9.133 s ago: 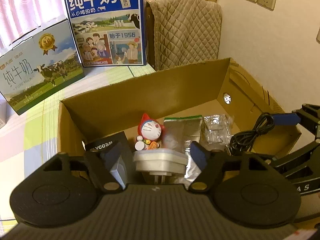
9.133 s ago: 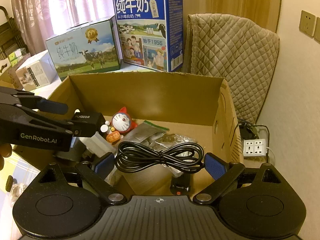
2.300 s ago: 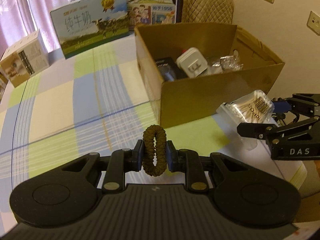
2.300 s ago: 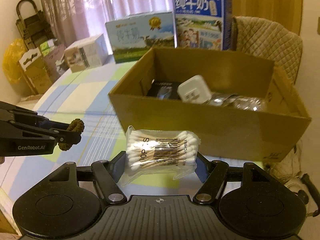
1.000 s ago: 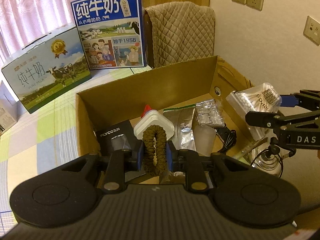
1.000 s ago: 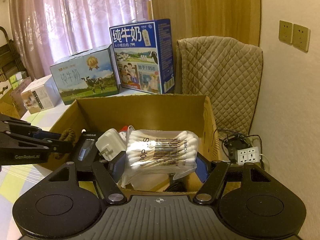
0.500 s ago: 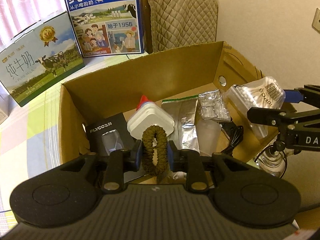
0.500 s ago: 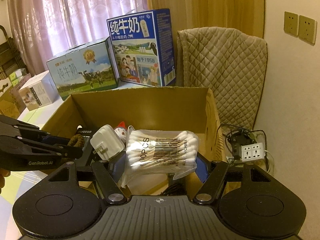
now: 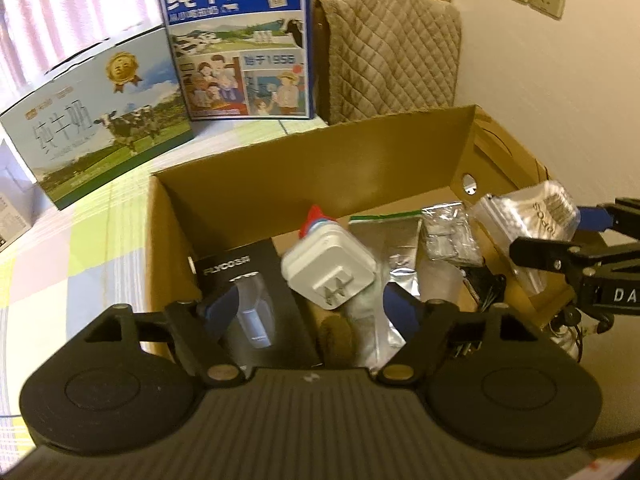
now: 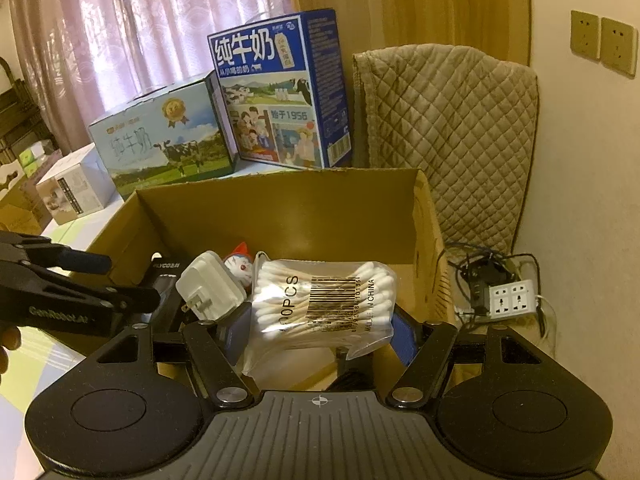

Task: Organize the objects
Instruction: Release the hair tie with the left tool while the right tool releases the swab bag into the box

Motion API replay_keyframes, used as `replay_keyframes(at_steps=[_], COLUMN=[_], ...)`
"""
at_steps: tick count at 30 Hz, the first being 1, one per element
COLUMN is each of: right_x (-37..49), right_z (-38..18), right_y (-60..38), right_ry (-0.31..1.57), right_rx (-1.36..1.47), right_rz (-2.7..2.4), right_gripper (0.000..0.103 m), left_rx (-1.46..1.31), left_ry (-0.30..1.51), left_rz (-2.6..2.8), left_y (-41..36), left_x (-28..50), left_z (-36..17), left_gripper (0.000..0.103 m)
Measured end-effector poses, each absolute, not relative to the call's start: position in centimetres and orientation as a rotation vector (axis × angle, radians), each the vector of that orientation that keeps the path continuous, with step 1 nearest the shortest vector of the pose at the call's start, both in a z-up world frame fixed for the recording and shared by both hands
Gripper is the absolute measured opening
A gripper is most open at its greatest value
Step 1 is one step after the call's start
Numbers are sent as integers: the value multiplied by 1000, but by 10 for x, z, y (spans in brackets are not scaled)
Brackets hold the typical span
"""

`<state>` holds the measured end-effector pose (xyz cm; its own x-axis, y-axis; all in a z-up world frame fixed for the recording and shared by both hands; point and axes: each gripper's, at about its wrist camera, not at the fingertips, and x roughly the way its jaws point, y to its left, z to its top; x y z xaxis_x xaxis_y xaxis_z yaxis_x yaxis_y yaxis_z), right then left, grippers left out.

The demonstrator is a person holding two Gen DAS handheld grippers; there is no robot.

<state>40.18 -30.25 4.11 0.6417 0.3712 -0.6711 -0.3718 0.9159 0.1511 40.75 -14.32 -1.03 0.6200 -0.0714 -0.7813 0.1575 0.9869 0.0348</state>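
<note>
Left wrist view is looking down into the cardboard box (image 9: 360,168), which is sitting on the checked tablecloth (image 9: 80,240). The left gripper (image 9: 316,300) is hovering over the box's near wall with its jaws spread wide and nothing between them. A brown hair tie (image 9: 336,332) is lying inside the box just below the gap, blurred, between the black FLYCOSS box (image 9: 248,280) and a silver foil pouch (image 9: 384,252). The white plug adapter (image 9: 330,270) is resting in the middle of the box, partly covering a red-capped toy figure (image 9: 316,216). Clear packets (image 9: 448,232) are lying toward the box's right wall.

The right gripper (image 10: 320,320) is hanging above the right part of the box, its jaws closed partway on the bag of cotton swabs (image 10: 320,300), which is being pinched from both sides. Whether the bag is touching anything below cannot be told.

Behind the box, two milk cartons (image 10: 280,92) are standing, and a quilted cover (image 10: 448,128) is draping a chair beyond its far right corner.
</note>
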Motion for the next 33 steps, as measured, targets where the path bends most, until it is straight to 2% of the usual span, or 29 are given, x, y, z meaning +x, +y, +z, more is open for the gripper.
replay_keyframes(at_steps=[2, 7, 14, 20, 33], right_x=[404, 411, 417, 412, 393], right_z=[39, 35, 32, 31, 36], right_y=[-300, -291, -284, -284, -288], right_ry=[774, 782, 771, 765, 774], right_rx=[3, 10, 1, 0, -11], right_rz=[440, 479, 493, 497, 441], right_gripper=[67, 69, 86, 87, 87], left_rx=[98, 76, 53, 35, 2], left_ry=[890, 889, 879, 855, 786], left_rz=[-110, -64, 7, 51, 74], left_y=[-139, -127, -116, -111, -102], left_x=[406, 402, 392, 380, 353], left_z=[-8, -3, 4, 12, 30], left_gripper=[84, 85, 93, 100, 102])
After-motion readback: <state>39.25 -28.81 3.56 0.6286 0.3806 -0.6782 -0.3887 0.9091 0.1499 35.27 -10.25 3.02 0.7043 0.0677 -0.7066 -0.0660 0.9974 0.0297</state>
